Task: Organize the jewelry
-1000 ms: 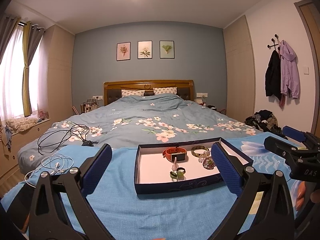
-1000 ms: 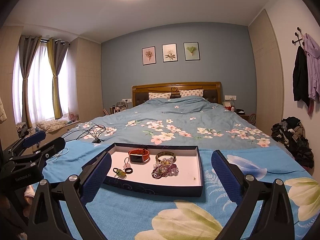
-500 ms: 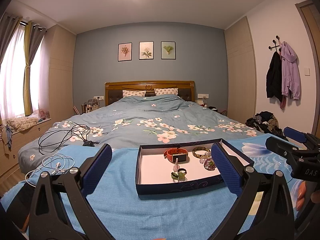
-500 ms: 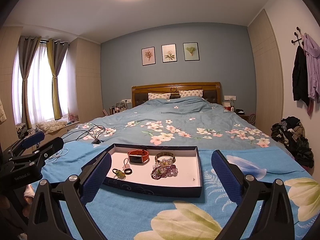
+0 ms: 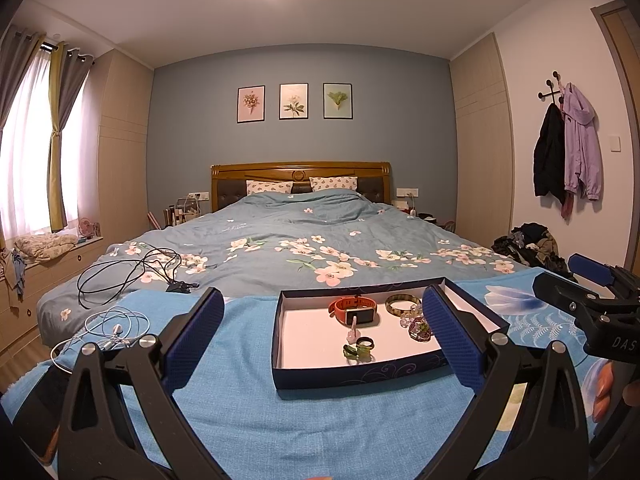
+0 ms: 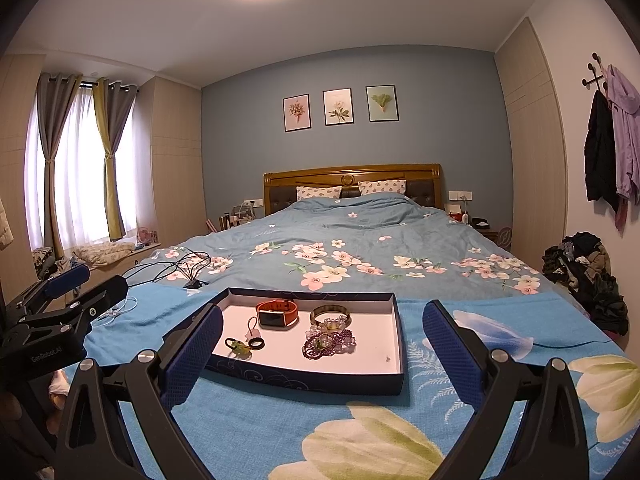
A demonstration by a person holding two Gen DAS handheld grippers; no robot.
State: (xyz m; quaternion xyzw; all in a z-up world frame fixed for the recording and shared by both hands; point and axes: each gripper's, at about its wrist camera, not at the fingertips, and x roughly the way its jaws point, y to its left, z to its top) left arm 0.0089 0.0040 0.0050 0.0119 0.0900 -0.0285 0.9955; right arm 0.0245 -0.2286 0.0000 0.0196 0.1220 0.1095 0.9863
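Only right wrist view shows purple bead bracelet [image 6: 329,343] whole, left view half-hides it

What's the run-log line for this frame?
phase: approach | left gripper: open, empty | right gripper: open, empty | tray: on blue blanket | orange watch: in tray

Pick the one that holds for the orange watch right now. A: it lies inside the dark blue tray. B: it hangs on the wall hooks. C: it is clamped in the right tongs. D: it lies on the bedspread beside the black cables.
A: the orange watch lies on the white floor of the dark blue tray, near its far wall, and both the left tongs and right tongs are open and empty.
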